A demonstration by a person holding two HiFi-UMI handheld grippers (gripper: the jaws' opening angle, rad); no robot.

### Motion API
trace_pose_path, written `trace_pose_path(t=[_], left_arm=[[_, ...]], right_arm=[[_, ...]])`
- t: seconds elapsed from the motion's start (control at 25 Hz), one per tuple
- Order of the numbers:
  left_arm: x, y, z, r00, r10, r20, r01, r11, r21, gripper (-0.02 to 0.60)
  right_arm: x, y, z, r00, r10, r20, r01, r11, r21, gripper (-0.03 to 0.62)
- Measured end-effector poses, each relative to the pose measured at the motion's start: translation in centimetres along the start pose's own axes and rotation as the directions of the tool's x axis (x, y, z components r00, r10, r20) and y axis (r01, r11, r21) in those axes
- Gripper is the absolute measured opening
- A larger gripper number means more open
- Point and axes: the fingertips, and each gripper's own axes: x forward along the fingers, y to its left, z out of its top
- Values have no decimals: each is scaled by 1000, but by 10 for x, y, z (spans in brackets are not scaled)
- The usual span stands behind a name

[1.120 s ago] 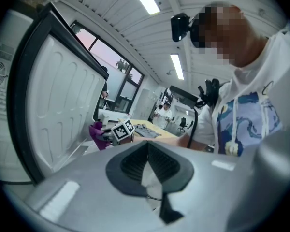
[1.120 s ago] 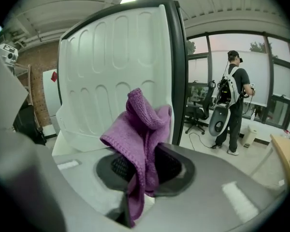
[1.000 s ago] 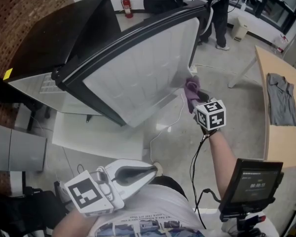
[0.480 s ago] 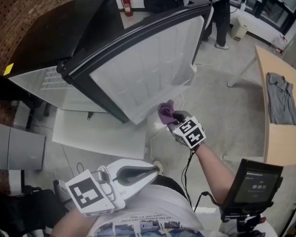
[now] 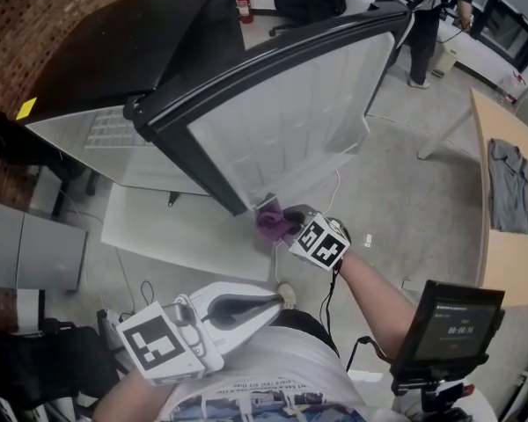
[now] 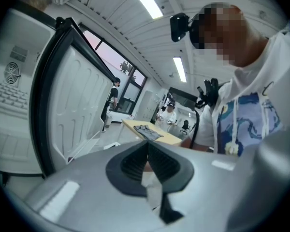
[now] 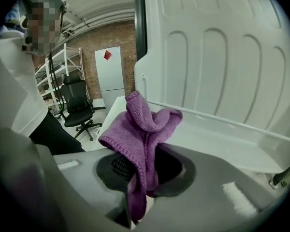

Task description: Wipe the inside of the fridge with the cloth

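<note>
Cloth pinched in R gripper, frame centre, at lower corner of fridge door; door's inner face runs up-right from it. L gripper closed, empty, bottom left, farther off.

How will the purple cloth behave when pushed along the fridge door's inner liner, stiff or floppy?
Probably floppy: the purple cloth folds over and droops where the right hand-held gripper pinches it. Its looped pile looks soft and light, so it should drag rather than slip on the ribbed door liner.
</note>
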Motion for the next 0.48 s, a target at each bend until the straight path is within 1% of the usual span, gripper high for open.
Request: trace_pose_path(t=[0.16, 0.28, 0.4, 0.48], left_arm=[[-4, 5, 0, 1000, 20, 4, -20, 1000, -4, 6], [-2, 7, 2, 1000, 24, 3, -24, 1000, -1, 6], [3, 9, 4, 1000, 22, 1, -22, 1000, 1, 6], [8, 10, 5, 1000, 18, -4, -18, 1000, 2, 6]], right_arm=[[-7, -23, -5, 1000, 14, 23, -16, 996, 83, 78], [-18, -47, -12, 999, 21, 45, -28, 987, 157, 78], [-29, -73, -26, 999, 8, 54, -20, 975, 220, 78], [-39, -91, -34, 998, -15, 53, 1, 968, 252, 78]])
